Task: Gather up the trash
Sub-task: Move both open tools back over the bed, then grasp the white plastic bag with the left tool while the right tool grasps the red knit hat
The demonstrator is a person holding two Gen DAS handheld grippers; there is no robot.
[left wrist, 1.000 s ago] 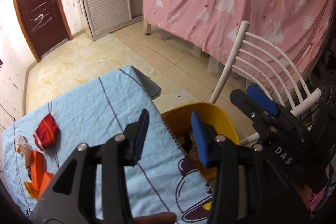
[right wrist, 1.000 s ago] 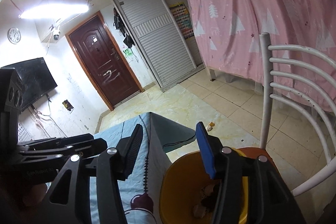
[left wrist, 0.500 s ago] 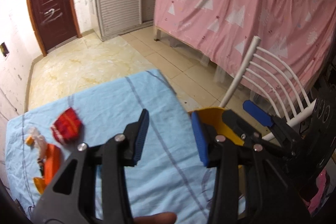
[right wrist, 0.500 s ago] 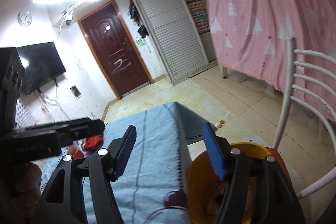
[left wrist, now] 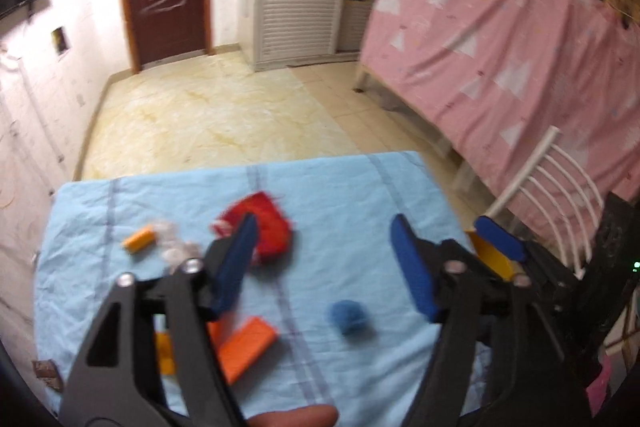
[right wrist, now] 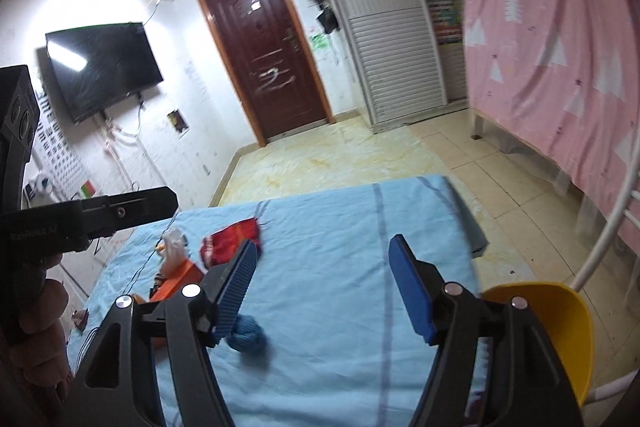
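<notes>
Trash lies on a light blue cloth-covered table: a red wrapper, a small blue ball, an orange box, a small orange piece and crumpled clear plastic. My left gripper is open and empty above them. My right gripper is open and empty over the table, with the blue ball by its left finger and the red wrapper beyond. A yellow bin stands at the table's right; its rim shows in the left wrist view.
A white slatted chair stands behind the bin. A pink curtain hangs on the right. A brown door and a wall TV are at the back. Tiled floor lies beyond the table.
Both grippers have swung left from above the yellow bin to over the table. The trash items now sit under the open left gripper, and the blue ball has come into view.
</notes>
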